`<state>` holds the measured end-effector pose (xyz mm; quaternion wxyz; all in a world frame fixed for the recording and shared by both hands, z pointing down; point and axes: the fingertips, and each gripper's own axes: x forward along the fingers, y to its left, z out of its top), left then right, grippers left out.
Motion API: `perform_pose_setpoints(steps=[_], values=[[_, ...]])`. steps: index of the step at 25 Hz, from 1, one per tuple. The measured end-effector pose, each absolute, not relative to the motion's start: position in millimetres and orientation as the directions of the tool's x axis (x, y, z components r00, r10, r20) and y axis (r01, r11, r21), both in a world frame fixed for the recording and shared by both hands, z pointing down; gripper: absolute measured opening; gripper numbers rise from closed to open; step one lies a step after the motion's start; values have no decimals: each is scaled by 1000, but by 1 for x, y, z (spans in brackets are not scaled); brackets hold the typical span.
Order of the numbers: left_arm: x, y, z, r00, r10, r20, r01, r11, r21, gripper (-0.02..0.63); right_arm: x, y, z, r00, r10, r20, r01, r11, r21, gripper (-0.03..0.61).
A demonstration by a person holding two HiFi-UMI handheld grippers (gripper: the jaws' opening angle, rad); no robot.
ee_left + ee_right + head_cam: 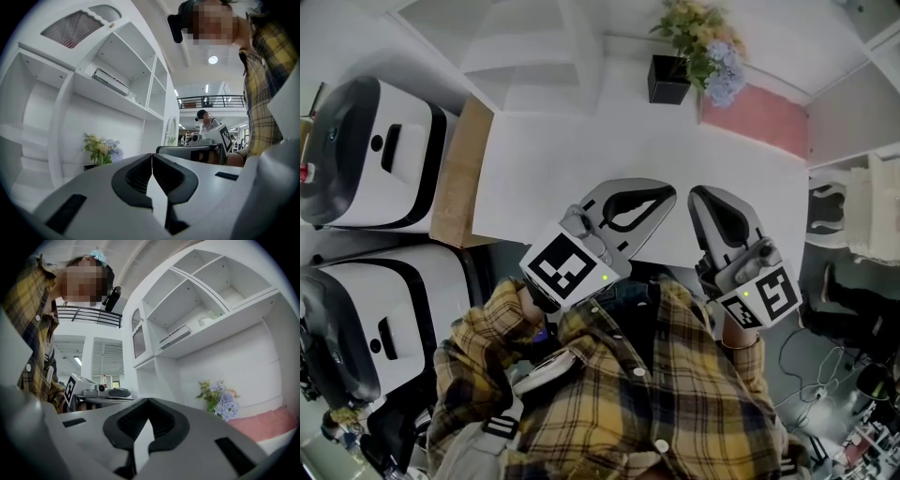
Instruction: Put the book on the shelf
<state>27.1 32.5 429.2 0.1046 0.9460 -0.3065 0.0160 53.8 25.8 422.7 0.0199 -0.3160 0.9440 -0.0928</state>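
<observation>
A pink book (757,119) lies flat at the far right of the white table (553,159), beside the flower pot; it also shows low in the right gripper view (265,423). The white shelf unit (122,70) with open compartments rises behind the table, and a thin white object lies on one upper shelf (174,336). My left gripper (667,194) hovers over the table's near edge, shut and empty, its jaws together (152,155). My right gripper (701,195) is close beside it, also shut with nothing held (148,400). Both are well short of the book.
A black pot of flowers (668,80) stands at the back of the table. Two white machines (375,155) (366,319) and a wooden panel (455,178) flank the table's left side. A white chair (848,216) and floor cables (811,375) are to the right.
</observation>
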Motion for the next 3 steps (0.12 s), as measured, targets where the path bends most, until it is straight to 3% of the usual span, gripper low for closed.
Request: perform_pose_setpoints(steps=[3], values=[[29,30,426,816,-573,76,-576,-796,184,21,56,25,421,-795,-606,15,-598,781,-183,17]])
